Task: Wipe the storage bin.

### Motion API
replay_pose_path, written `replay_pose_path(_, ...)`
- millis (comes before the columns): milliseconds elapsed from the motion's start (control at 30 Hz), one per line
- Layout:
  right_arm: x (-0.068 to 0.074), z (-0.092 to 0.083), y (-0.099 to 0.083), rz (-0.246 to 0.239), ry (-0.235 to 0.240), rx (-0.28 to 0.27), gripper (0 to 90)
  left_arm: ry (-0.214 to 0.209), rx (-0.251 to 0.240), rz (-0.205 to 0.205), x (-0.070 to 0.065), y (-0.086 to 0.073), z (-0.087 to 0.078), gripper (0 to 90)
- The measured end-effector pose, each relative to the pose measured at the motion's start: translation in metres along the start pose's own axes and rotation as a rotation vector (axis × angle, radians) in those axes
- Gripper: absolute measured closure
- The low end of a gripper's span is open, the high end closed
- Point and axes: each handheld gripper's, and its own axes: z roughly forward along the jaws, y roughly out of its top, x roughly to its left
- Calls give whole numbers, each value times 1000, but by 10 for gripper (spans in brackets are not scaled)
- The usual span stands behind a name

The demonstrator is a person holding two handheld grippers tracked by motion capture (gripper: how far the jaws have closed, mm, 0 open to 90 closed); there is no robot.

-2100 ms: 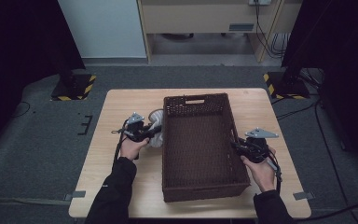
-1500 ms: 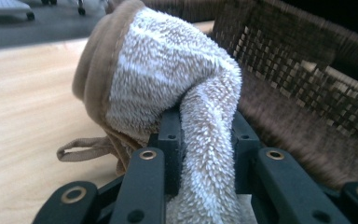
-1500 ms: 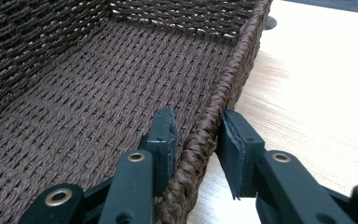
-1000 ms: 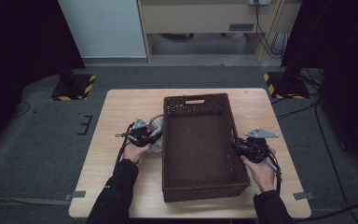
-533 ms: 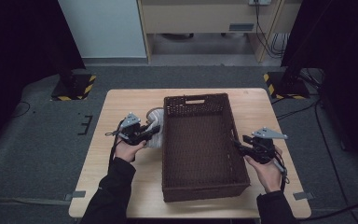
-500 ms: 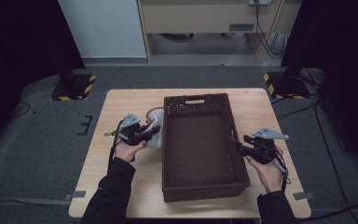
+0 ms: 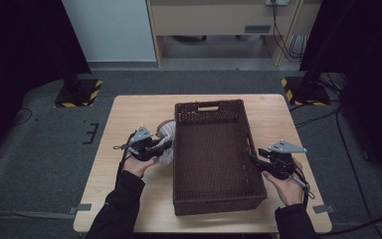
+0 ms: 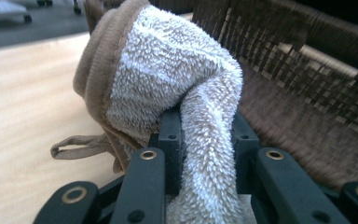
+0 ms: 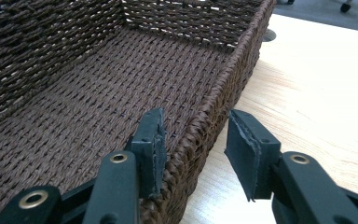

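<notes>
Left gripper [image 8: 205,140] clamped on fuzzy sock [image 8: 177,79], not yet in basket [image 7: 219,149]; right gripper [image 9: 193,149] jaws apart, just been closing, straddling its rim (empty inside).

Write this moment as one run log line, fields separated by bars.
left gripper: shut on sock | right gripper: open, astride basket wall | table

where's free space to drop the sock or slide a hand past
The basket floor is bare. The table is open behind the basket and along its near left corner. It is crowded between the sock, the left tool and the basket's left wall.
</notes>
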Motion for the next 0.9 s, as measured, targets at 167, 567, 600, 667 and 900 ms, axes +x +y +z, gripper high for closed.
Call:
replay_pose_path(167,4,2,-1,-18,4,6,641,30,67,-7,2,-14,14,712)
replay_pose_path(567,4,3,-4,5,1,-25,647,35,48,-50,1,-21,3,712)
replay_pose_path(600,4,3,-4,7,1,-26,648,30,28,-55,0,-18,-2,711)
replay_pose_path(667,4,3,-4,5,-2,-30,649,26,-16,-52,-3,-10,-12,710)
replay_pose_path(900,5,3,-4,-8,-12,-28,651,-1,-138,-26,-14,16,-37,709)
